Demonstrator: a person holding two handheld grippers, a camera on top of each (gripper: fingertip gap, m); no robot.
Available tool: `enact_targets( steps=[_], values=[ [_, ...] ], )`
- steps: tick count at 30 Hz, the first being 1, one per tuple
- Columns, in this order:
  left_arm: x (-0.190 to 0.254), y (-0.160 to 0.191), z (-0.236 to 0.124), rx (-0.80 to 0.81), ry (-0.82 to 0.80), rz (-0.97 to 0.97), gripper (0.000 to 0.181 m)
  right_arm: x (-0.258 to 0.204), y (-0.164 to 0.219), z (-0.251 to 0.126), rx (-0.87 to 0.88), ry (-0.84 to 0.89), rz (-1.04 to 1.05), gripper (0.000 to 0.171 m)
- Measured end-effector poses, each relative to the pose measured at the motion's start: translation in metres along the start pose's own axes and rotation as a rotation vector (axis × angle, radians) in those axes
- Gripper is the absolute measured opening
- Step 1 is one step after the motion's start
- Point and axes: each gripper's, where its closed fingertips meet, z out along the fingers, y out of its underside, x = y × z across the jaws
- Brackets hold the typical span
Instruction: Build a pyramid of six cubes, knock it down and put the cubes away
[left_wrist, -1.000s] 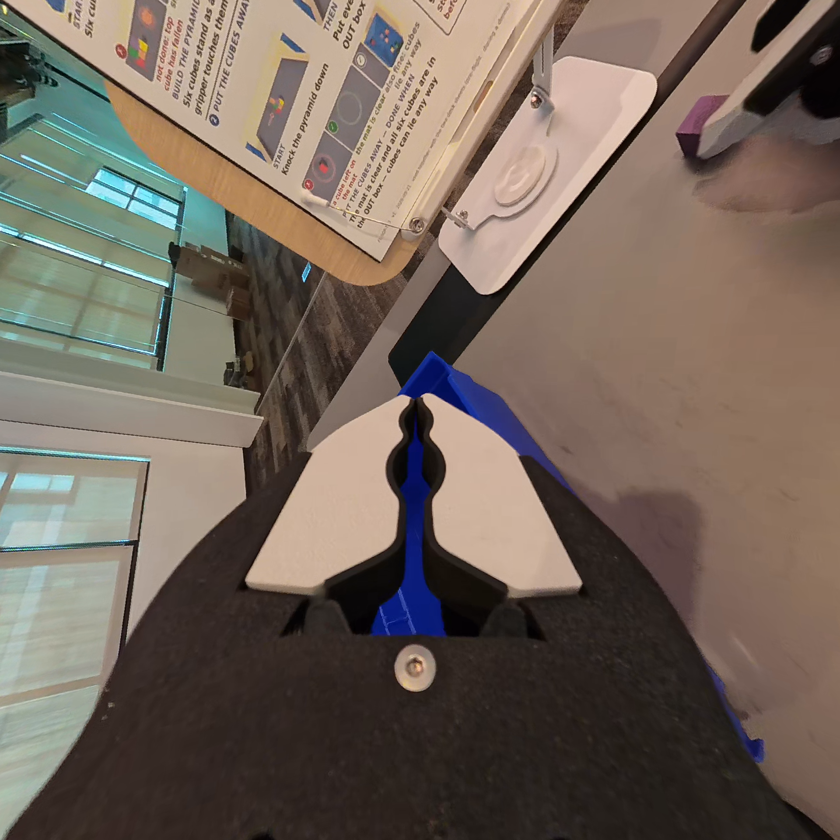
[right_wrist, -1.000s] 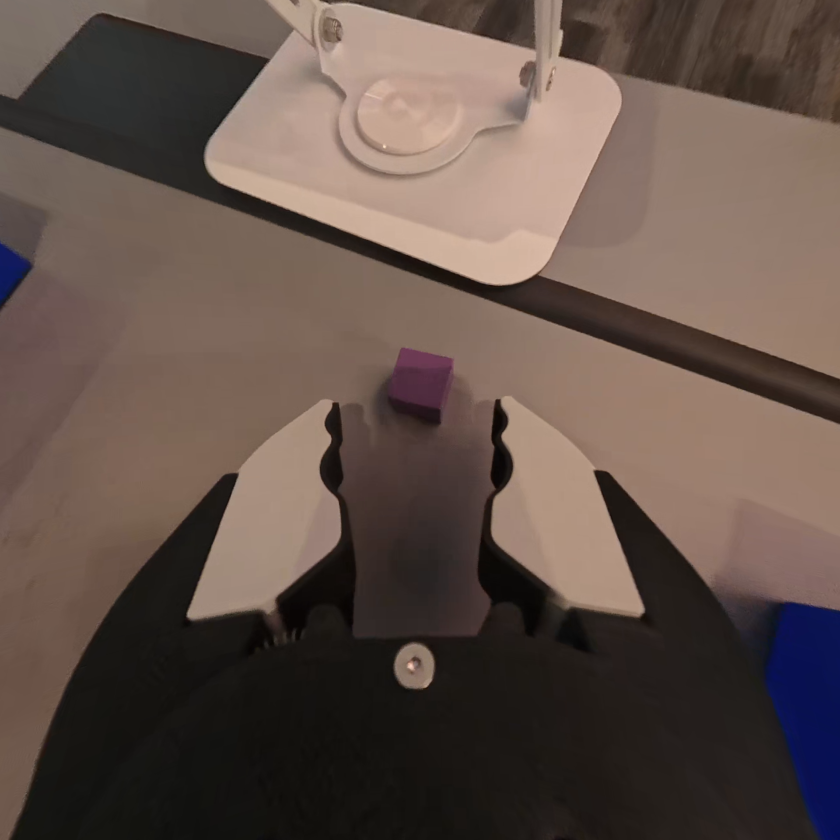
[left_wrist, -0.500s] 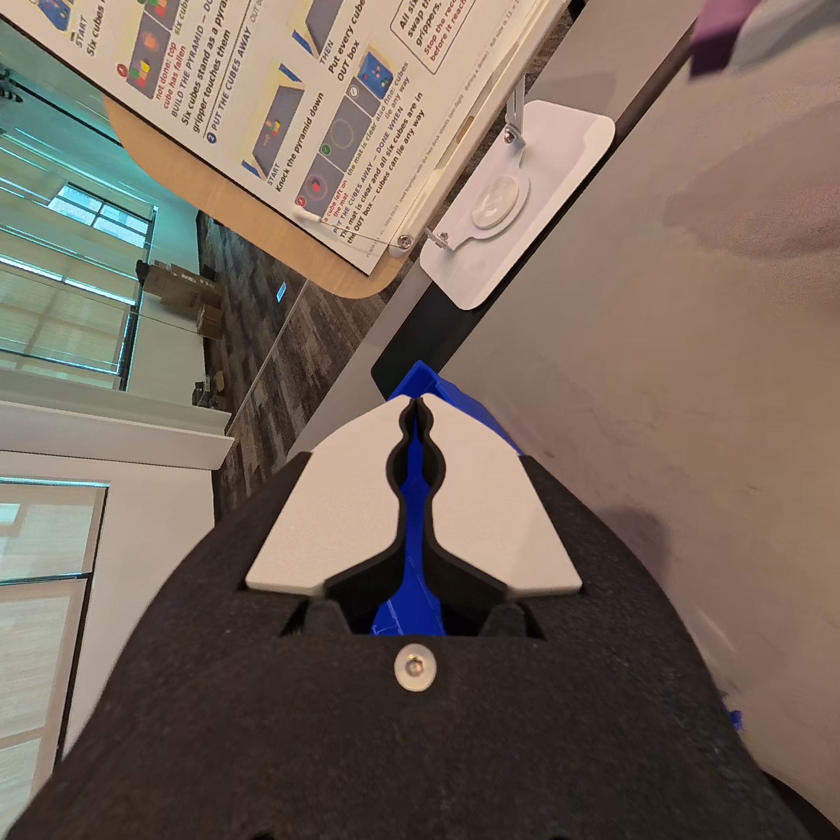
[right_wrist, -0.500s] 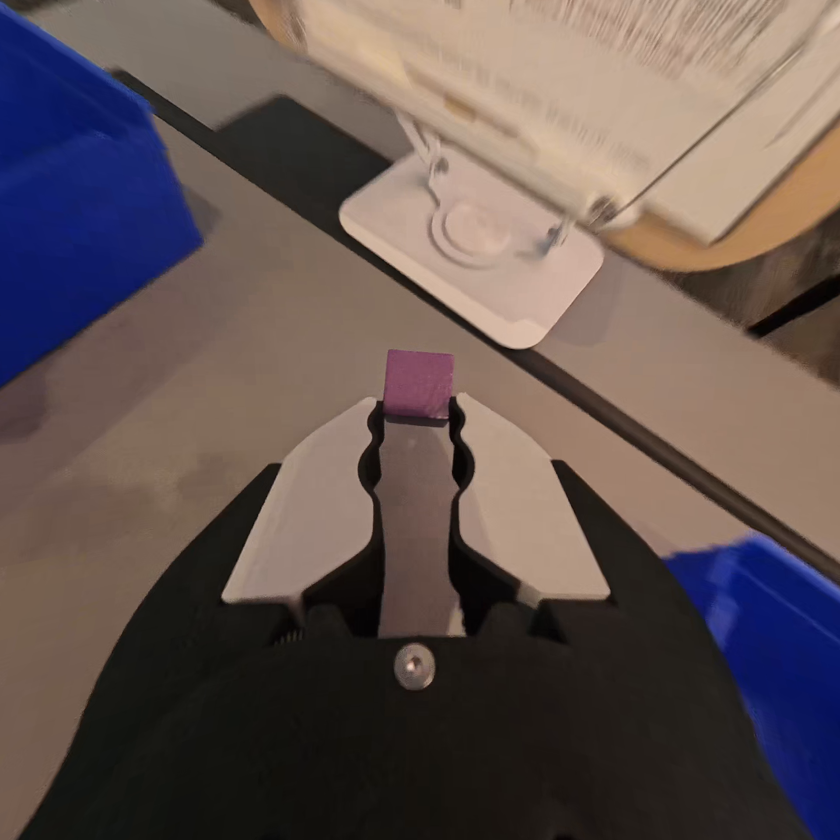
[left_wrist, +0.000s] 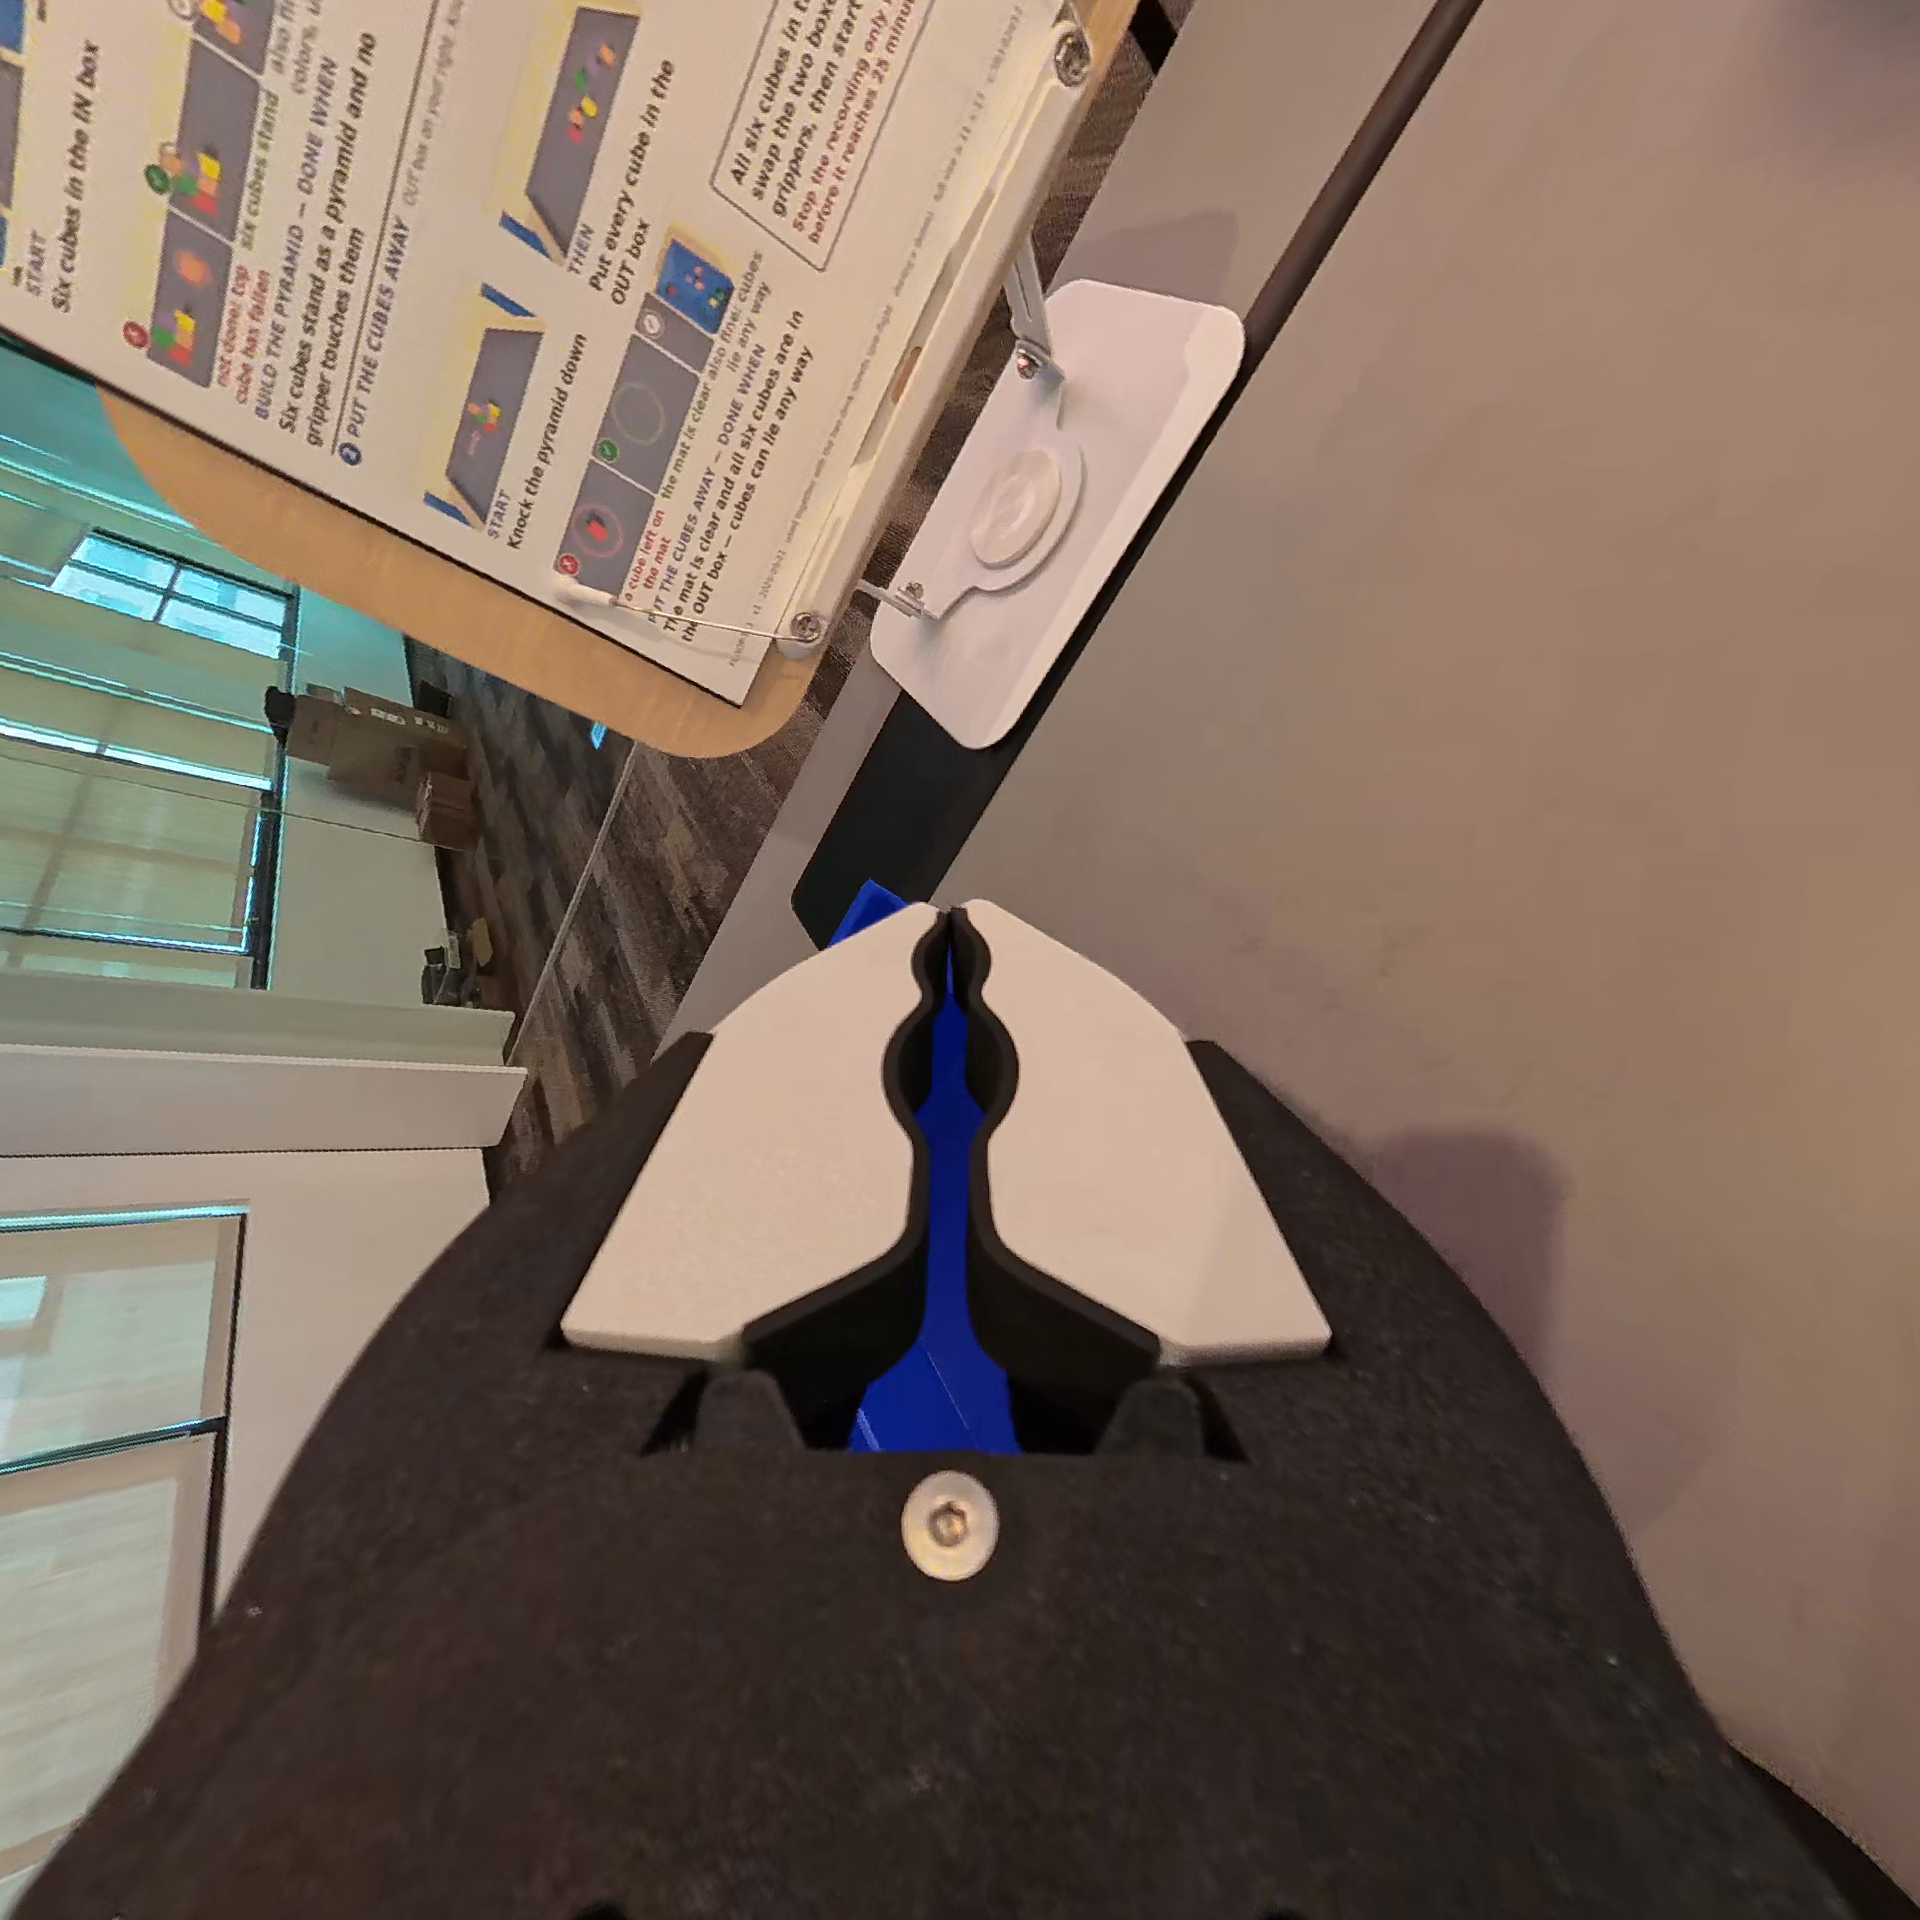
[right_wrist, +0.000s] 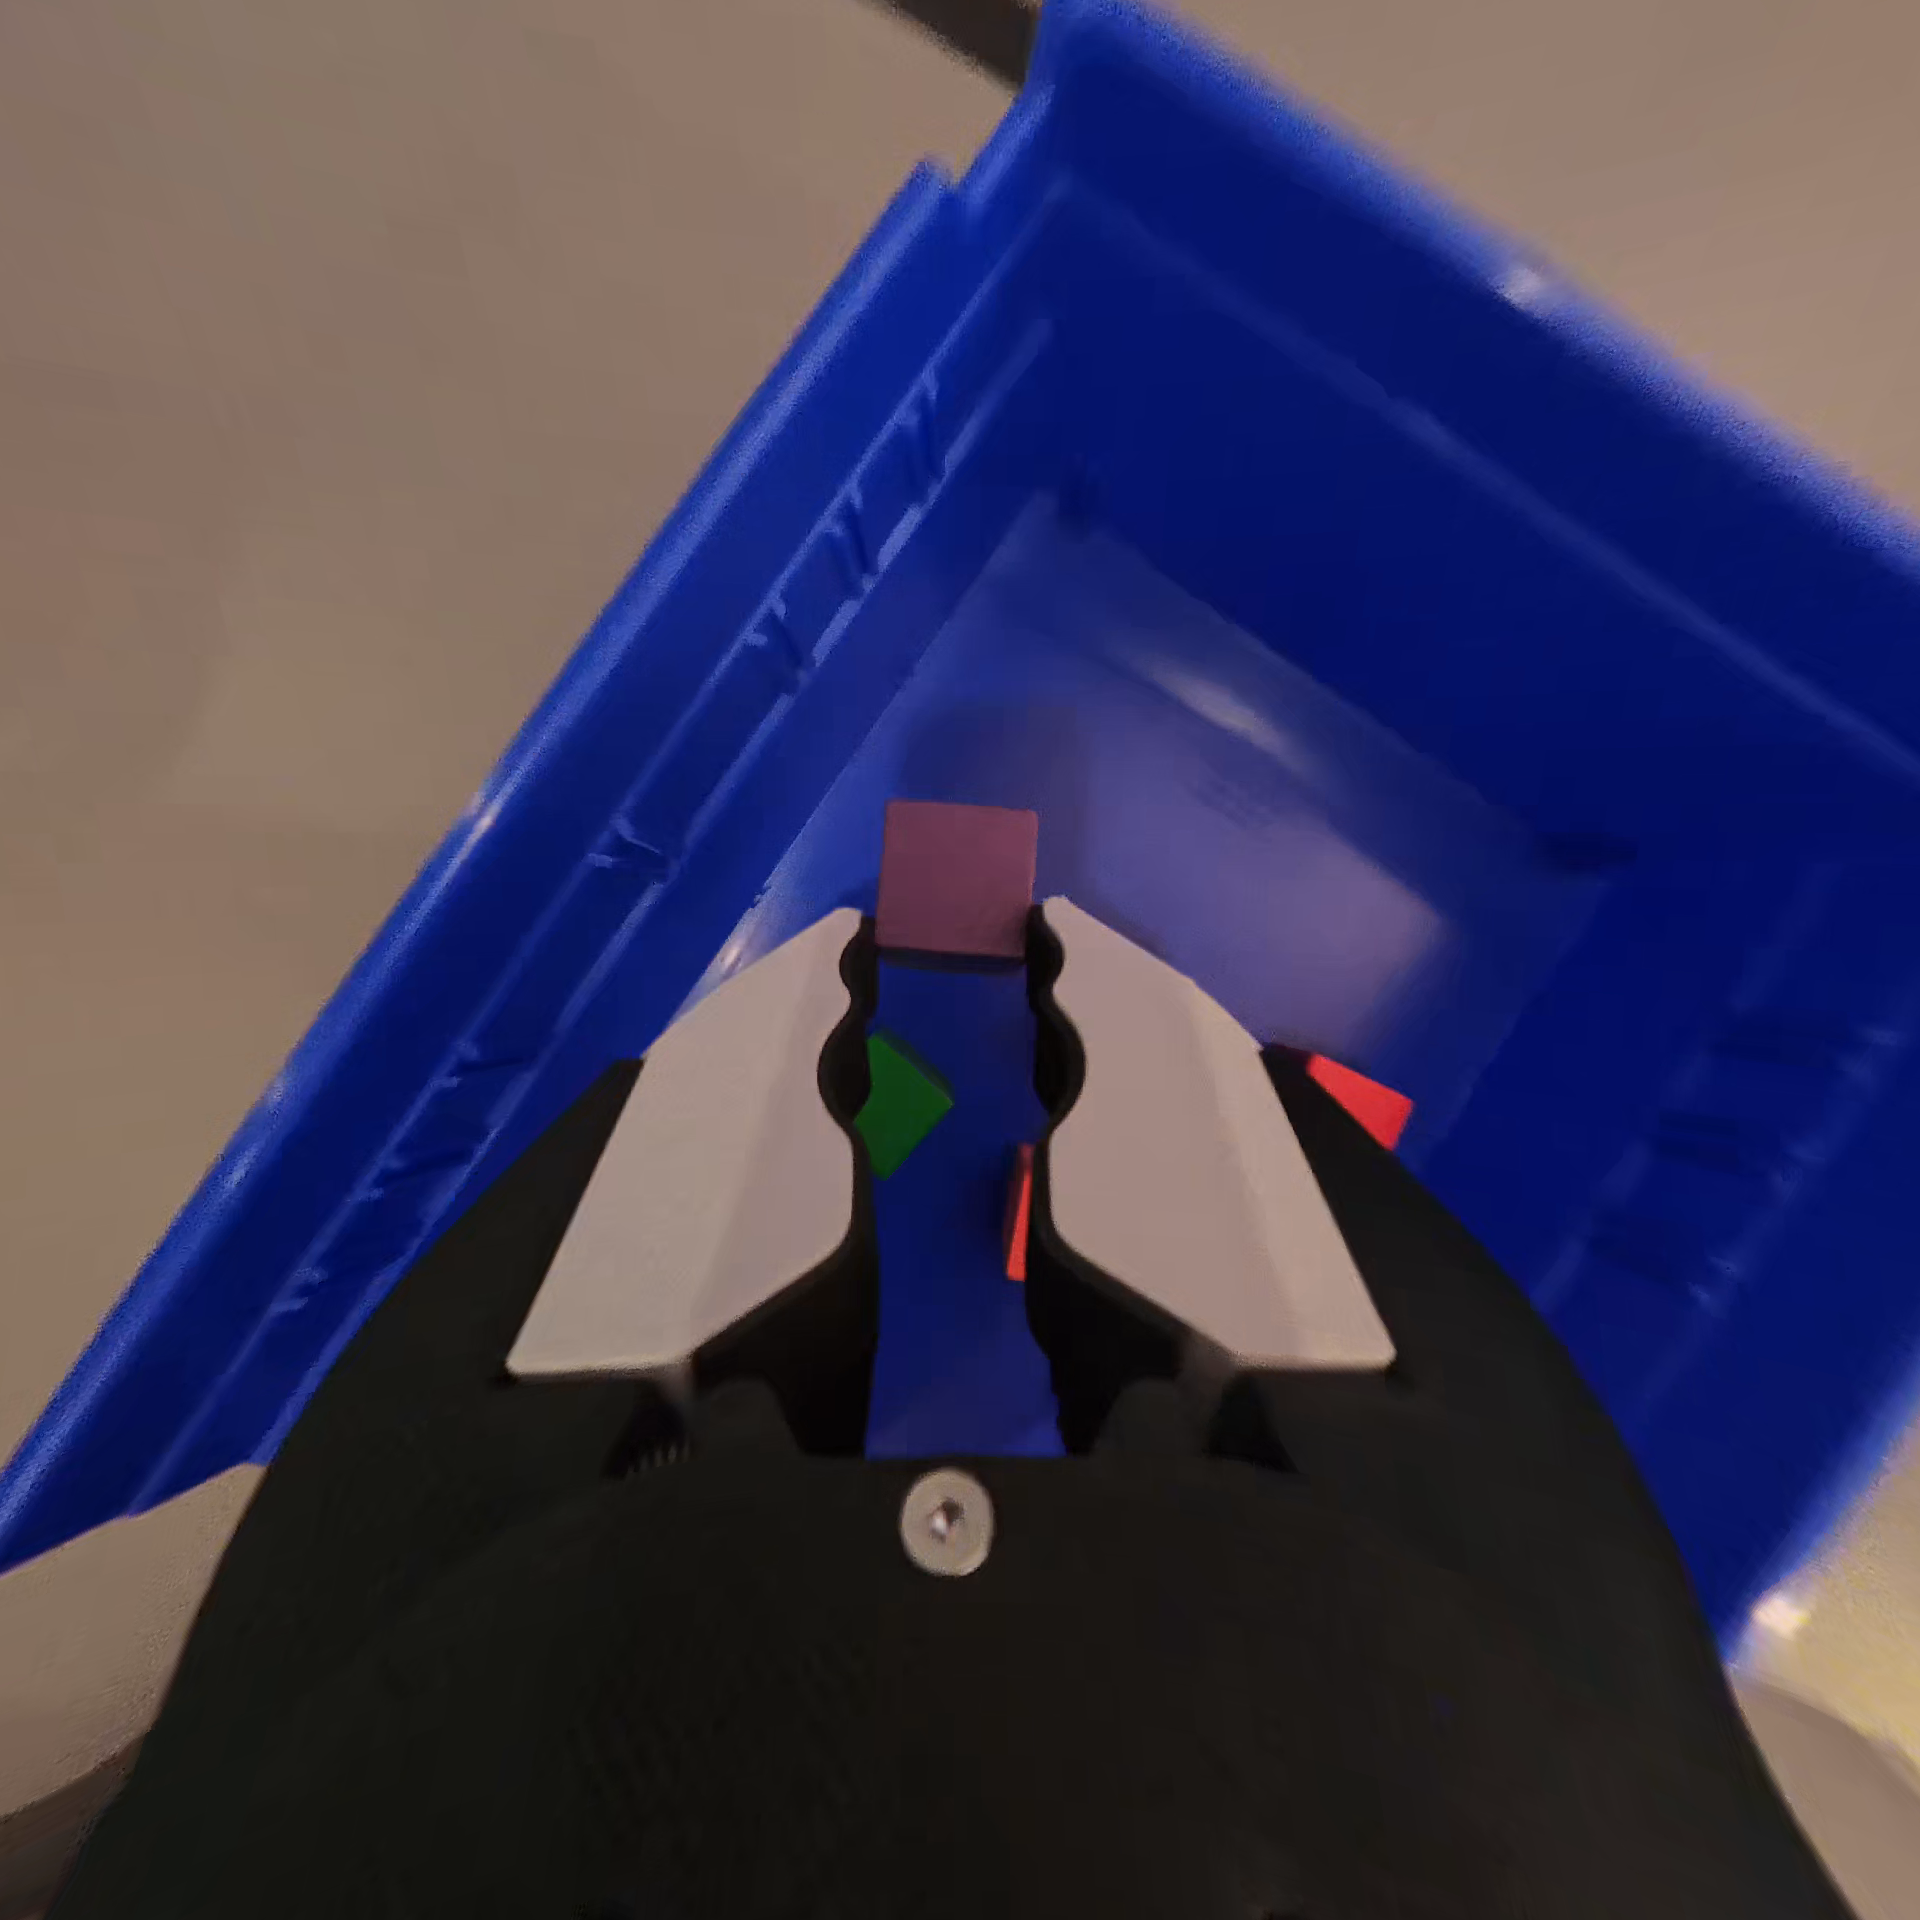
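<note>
Purple cube (right_wrist: 958, 881) pinched at the very tips of the right gripper (right_wrist: 956, 920), held above the open blue bin (right_wrist: 1558, 436), over its floor and nearer the left wall. Jaws narrow, closed on the cube's two sides, with most of the cube sticking out past the tips. Below, already lying in the bin: a green cube (right_wrist: 899, 1103) seen through the gap between the fingers, a red cube (right_wrist: 1361, 1103) just right of the right finger, and a red sliver (right_wrist: 1020, 1210) by the inner edge of that finger, possibly another cube, too hidden to tell. Looks like the putting-away stage, with release the likely next step. Shallow grip the main risk: could slip or twist out early, though still over the bin. Dropped from this height, could bounce off the cubes beneath or off the wall and hop out onto the grey mat (right_wrist: 312, 416). Left gripper (left_wrist: 951, 914) closed on nothing, tips touching, idle and tilted on its side above a second blue bin (left_wrist: 940, 1392), facing the instruction sheet (left_wrist: 468, 312) on its white stand (left_wrist: 1049, 520).
</note>
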Motion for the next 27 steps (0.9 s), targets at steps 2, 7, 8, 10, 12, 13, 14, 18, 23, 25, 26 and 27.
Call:
enact_targets(
  steps=[2, 7, 8, 10, 12, 13, 14, 18, 23, 25, 26, 27],
  values=[
    [0.006, -0.001, 0.003, -0.009, 0.007, 0.017, 0.0, -0.001, 0.005, 0.02, -0.043, -0.028, -0.005, 0.03],
    [0.018, -0.003, 0.013, -0.033, 0.021, 0.057, 0.0, 0.009, 0.005, 0.027, -0.073, 0.019, -0.019, 0.043],
    [0.017, -0.003, 0.015, -0.037, 0.015, 0.054, 0.0, 0.012, 0.0, 0.019, -0.042, 0.032, -0.018, 0.049],
    [0.015, -0.001, 0.018, -0.05, 0.001, 0.049, 0.0, 0.025, -0.012, -0.006, 0.042, 0.116, -0.014, 0.054],
    [0.012, 0.002, 0.019, -0.067, -0.017, 0.036, 0.003, 0.046, -0.018, -0.042, 0.131, 0.25, 0.007, 0.053],
    [0.009, 0.003, 0.02, -0.073, -0.026, 0.027, 0.005, 0.059, -0.018, -0.061, 0.175, 0.324, 0.038, 0.052],
    [0.006, 0.004, 0.019, -0.074, -0.035, 0.015, 0.006, 0.073, -0.014, -0.08, 0.208, 0.396, 0.087, 0.053],
    [-0.027, 0.021, 0.009, -0.081, -0.096, -0.098, 0.02, 0.109, 0.039, -0.114, 0.172, 0.48, 0.312, 0.053],
    [-0.08, 0.111, -0.009, -0.257, -0.126, -0.398, 0.06, 0.117, 0.096, -0.086, -0.035, 0.387, 0.354, 0.052],
    [-0.093, 0.158, -0.013, -0.355, -0.123, -0.517, 0.069, 0.111, 0.104, -0.072, -0.099, 0.326, 0.346, 0.047],
    [-0.097, 0.179, -0.015, -0.388, -0.115, -0.588, 0.069, 0.109, 0.105, -0.065, -0.121, 0.301, 0.35, 0.044],
    [-0.098, 0.199, -0.016, -0.42, -0.096, -0.66, 0.067, 0.107, 0.106, -0.059, -0.141, 0.277, 0.359, 0.041]
  ],
)
